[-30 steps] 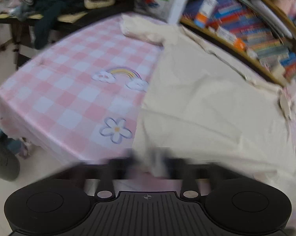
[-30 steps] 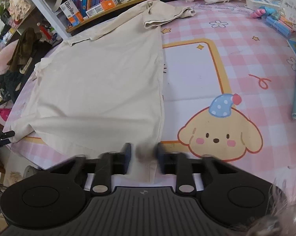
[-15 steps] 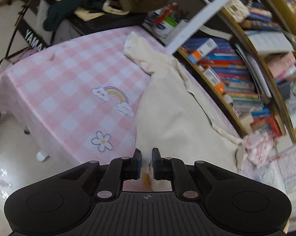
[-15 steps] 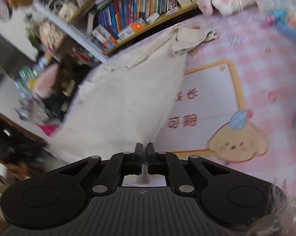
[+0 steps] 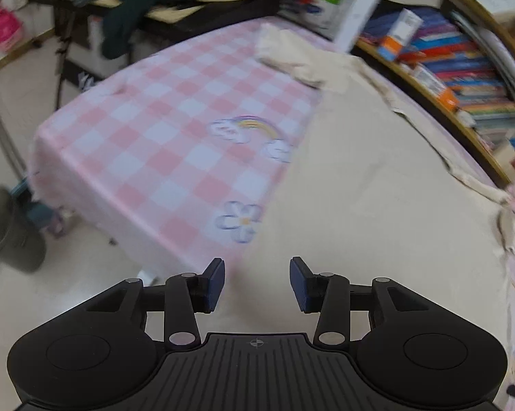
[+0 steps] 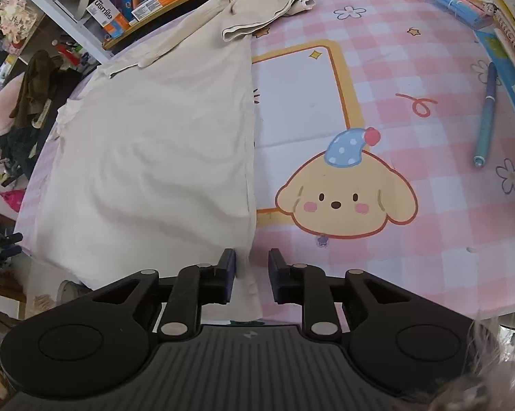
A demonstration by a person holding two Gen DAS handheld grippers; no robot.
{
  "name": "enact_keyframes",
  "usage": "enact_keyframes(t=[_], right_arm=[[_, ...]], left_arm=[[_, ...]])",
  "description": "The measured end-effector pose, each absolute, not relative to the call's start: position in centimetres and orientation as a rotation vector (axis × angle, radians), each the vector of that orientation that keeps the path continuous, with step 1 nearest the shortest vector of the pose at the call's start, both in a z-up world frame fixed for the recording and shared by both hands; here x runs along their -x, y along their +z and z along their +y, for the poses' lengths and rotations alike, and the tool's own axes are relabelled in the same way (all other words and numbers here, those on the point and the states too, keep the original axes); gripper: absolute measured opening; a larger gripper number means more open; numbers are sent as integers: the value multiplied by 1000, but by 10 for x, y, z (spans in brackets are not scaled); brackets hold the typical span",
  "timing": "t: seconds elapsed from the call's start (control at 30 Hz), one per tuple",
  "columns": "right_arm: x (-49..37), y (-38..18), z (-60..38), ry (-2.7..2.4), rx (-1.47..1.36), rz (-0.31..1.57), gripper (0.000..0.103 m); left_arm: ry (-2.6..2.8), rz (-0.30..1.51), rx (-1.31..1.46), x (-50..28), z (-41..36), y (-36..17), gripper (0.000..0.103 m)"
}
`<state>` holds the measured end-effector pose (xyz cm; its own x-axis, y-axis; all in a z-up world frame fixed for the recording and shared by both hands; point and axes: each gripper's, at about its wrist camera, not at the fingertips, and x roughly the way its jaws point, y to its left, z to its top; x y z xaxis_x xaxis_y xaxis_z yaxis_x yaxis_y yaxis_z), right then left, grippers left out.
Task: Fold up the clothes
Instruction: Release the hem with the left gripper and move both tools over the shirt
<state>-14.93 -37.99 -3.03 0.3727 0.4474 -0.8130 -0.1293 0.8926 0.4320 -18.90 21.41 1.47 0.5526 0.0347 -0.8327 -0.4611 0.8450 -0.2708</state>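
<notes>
We see the cream shirt (image 6: 154, 157) lying flat on the pink checked tablecloth (image 6: 411, 68), its hem at the near edge. Our left gripper (image 5: 256, 282) is opening, pads clear of the cloth. Our right gripper (image 6: 252, 274) is opening too, the hem corner loose between its jaws.

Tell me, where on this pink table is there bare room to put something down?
Left of the cream shirt, the checked cloth around the rainbow is bare. On the other side, the dog picture and white panel are free. The far right edge is crowded: a blue pen, notebooks.
</notes>
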Motion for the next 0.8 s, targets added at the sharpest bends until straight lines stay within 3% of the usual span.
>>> enact_keyframes(t=[0.03,0.07,0.1,0.43,0.5,0.63,0.73,0.8], right_arm=[[149,-32,-378,385,-317,1140,20],[148,-33,-375,393,-314,1147,9],[146,-35,-373,409,-316,1159,4],[158,-35,-364,404,-268,1193,4],[157,-33,-361,404,-253,1190,7],[153,-18,-363,349,-201,1131,37],[144,-6,-361,287,-166,1076,40],[137,1,-353,244,-139,1034,50]], left_arm=[[289,947,479,185,208,14,42],[272,956,443,179,199,11,42],[259,971,410,173,191,9,42],[158,1010,276,142,155,14,42],[130,998,260,133,151,19,42],[79,975,225,111,145,20,42],[32,961,194,92,140,16,42],[-10,953,181,80,136,15,42]])
